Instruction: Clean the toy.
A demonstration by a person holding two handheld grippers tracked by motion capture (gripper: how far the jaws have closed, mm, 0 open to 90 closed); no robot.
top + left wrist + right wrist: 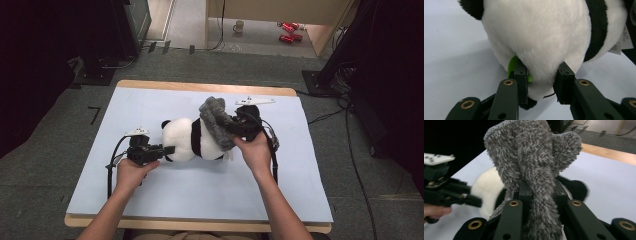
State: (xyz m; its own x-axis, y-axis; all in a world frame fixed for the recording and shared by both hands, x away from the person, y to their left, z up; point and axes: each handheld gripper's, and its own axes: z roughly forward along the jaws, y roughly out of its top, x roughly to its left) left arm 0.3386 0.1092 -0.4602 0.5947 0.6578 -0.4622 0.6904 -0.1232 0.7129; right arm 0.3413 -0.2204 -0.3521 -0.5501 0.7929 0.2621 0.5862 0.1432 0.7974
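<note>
Mid-frame on the blue mat (150, 200), left gripper (167, 150) pinching plush panda (192, 140), right gripper (231, 127) clamping grey cloth (216, 122) above it.

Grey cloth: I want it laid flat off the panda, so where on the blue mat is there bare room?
The blue mat is bare along the near edge in front of both hands, in the far left corner, and right of the right gripper. The middle is crowded: plush panda, grey cloth and left gripper.

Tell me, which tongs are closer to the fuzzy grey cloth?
Right. The right tongs are clamped on the grey cloth. The left tongs pinch the toy panda at its far end, away from the cloth.
</note>
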